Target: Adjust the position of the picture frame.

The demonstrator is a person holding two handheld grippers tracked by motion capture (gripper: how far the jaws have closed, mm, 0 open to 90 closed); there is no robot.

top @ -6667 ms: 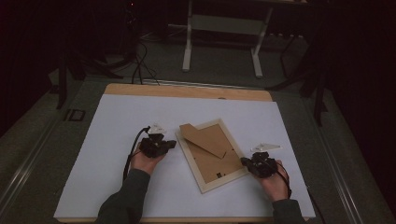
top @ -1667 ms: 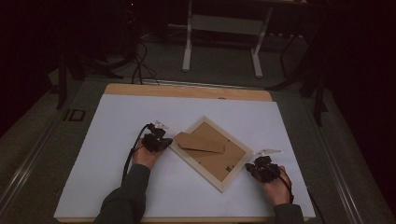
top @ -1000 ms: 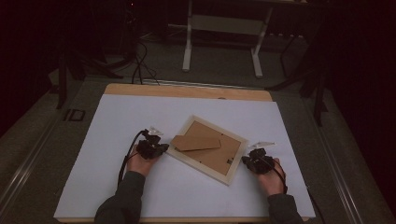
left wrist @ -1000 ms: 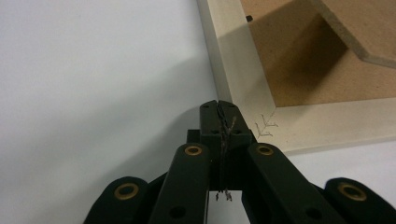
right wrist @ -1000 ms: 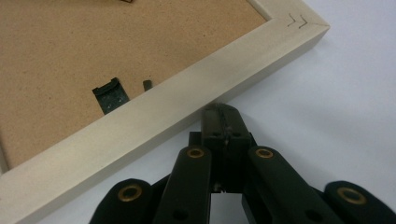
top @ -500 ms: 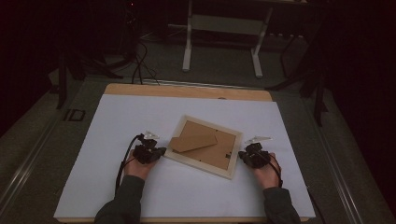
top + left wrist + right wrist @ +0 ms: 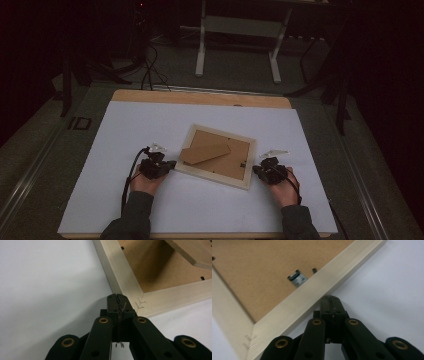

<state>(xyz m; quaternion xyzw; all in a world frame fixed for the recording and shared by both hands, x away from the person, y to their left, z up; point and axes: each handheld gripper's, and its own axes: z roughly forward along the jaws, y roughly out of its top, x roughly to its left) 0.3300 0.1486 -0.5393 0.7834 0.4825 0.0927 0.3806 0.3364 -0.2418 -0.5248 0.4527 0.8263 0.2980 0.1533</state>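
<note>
A pale wooden picture frame [image 7: 216, 154] lies face down on the white table sheet, its brown backing board and fold-out stand [image 7: 205, 152] facing up. My left gripper [image 7: 170, 165] is shut with nothing in it, its tip at the frame's near left corner [image 7: 140, 302]. My right gripper [image 7: 256, 171] is also shut and empty, its tip against the frame's right side [image 7: 317, 295]. In the left gripper view the closed jaws [image 7: 117, 298] meet beside the stapled corner joint. In the right gripper view the closed jaws [image 7: 329, 300] touch the frame's rail below a small metal clip [image 7: 297, 278].
The white sheet [image 7: 150, 120] covers a wooden table [image 7: 200, 97] with its bare edge at the back. A white stand's legs [image 7: 237, 30] and cables [image 7: 147, 65] lie on the dark floor beyond. A small dark label [image 7: 80, 123] sits left of the table.
The frame has turned clockwise on the sheet, from a diamond tilt to nearly square with the table. Both grippers moved with it, the left nearer me, the right up beside the frame's right side.
</note>
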